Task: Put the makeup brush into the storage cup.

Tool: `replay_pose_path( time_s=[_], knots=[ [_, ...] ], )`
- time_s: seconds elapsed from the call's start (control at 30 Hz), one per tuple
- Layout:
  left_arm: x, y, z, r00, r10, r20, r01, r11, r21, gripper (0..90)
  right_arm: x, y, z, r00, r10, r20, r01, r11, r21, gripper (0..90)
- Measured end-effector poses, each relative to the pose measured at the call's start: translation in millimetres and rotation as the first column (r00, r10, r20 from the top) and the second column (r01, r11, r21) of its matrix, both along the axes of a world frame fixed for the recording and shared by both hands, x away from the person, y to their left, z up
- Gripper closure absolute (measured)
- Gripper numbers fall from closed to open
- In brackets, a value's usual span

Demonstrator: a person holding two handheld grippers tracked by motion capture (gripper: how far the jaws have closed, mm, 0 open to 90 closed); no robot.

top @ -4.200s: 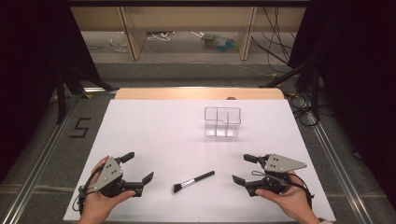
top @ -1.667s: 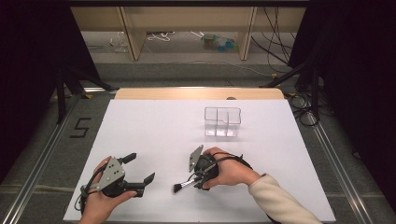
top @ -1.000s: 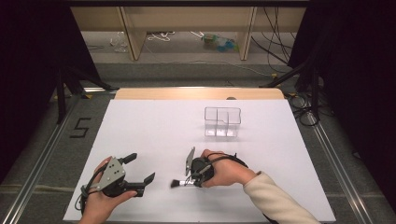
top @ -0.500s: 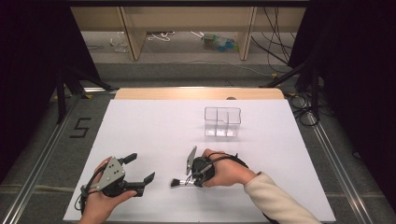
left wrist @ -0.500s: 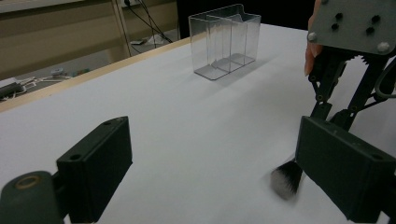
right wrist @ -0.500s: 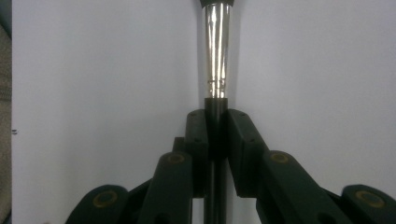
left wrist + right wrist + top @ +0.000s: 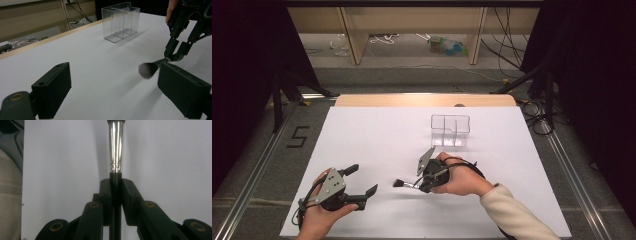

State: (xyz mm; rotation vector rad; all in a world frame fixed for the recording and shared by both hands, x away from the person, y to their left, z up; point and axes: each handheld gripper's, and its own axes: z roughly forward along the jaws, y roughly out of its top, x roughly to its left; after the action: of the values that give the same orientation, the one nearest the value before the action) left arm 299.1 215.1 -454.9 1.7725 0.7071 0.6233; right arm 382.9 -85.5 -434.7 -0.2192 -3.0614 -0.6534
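A makeup brush with a black handle, silver ferrule (image 7: 115, 147) and dark bristle head (image 7: 399, 183) points left near the middle front of the white table (image 7: 377, 135). My right gripper (image 7: 424, 184) is shut on its handle, and the right gripper view shows both jaws pressed on the black stem (image 7: 115, 182). In the left gripper view the brush head (image 7: 147, 70) hovers just above the table, held by the right gripper (image 7: 178, 51). My left gripper (image 7: 361, 181) rests at the front left, open with nothing between its jaws (image 7: 116, 77).
A clear plastic organizer box (image 7: 450, 131) with dividers stands behind the right hand, also seen at the back in the left gripper view (image 7: 121, 21). The wooden far edge of the table (image 7: 424, 100) and metal rails (image 7: 257, 165) border the white sheet.
My right gripper came from the front right to the brush lying on the table and shut on its handle. Over the last half second the brush head has risen slightly. The left gripper stayed put.
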Motion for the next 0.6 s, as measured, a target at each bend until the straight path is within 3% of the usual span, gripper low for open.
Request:
replay_pose_path(
  time_s=[0.07, 0.1, 0.13, 0.37, 0.4, 0.43, 0.47, 0.5, 0.53, 0.57, 0.6],
  knots=[
    [1.1, 1.0, 0.2, 0.9999, -0.008, 0.008, 0.008, 0.9999, 0.015, 11.7, -0.2, -6.1, 4.4, 0.9995, -0.025, 0.020, 0.024, 0.9974, 0.068, 79.8],
    [1.1, 1.0, 0.2, 0.9999, -0.008, 0.008, 0.008, 0.9999, 0.015, 11.8, -0.2, -6.1, 4.4, 0.9995, -0.025, 0.020, 0.024, 0.9974, 0.068, 79.8],
    [0.8, 0.4, -0.3, 1.0000, -0.002, -0.001, 0.002, 1.0000, 0.005, 11.9, 0.3, -9.0, 5.7, 0.9991, -0.032, 0.028, 0.029, 0.9942, 0.104, 79.8],
    [0.7, 0.4, -0.6, 1.0000, 0.000, -0.002, 0.000, 1.0000, 0.004, 12.1, -0.4, -13.8, 8.2, 0.9959, -0.087, 0.023, 0.082, 0.9821, 0.169, 79.8],
    [0.3, 0.0, -0.6, 1.0000, 0.004, -0.006, -0.004, 1.0000, -0.002, 11.9, -0.4, -15.3, 9.3, 0.9945, -0.103, 0.019, 0.097, 0.9753, 0.198, 79.8],
    [0.6, 0.0, -0.3, 1.0000, 0.003, -0.003, -0.003, 1.0000, -0.001, 11.9, -0.4, -15.3, 9.3, 0.9945, -0.103, 0.019, 0.097, 0.9753, 0.198, 79.8],
    [0.2, -0.3, 0.2, 1.0000, 0.007, -0.005, -0.007, 1.0000, -0.004, 11.9, -1.3, -17.7, 10.2, 0.9920, -0.125, 0.021, 0.117, 0.9655, 0.233, 79.8],
    [0.2, -0.3, 0.2, 1.0000, 0.007, -0.005, -0.007, 1.0000, -0.004, 11.9, -1.3, -17.7, 10.2, 0.9920, -0.125, 0.021, 0.117, 0.9655, 0.233, 79.8],
    [0.1, -0.5, 0.0, 1.0000, 0.006, -0.007, -0.006, 1.0000, -0.002, 11.9, -2.8, -19.9, 10.4, 0.9892, -0.145, 0.022, 0.134, 0.9550, 0.265, 79.8],
    [0.1, -0.5, 0.0, 1.0000, 0.006, -0.007, -0.006, 1.0000, -0.002, 11.9, -2.8, -19.9, 10.4, 0.9892, -0.145, 0.022, 0.134, 0.9550, 0.265, 79.8],
    [0.4, -0.1, 0.2, 1.0000, 0.005, -0.004, -0.005, 1.0000, 0.006, 11.9, -4.5, -22.6, 10.7, 0.9855, -0.168, 0.023, 0.154, 0.9429, 0.295, 79.8]
  ],
)
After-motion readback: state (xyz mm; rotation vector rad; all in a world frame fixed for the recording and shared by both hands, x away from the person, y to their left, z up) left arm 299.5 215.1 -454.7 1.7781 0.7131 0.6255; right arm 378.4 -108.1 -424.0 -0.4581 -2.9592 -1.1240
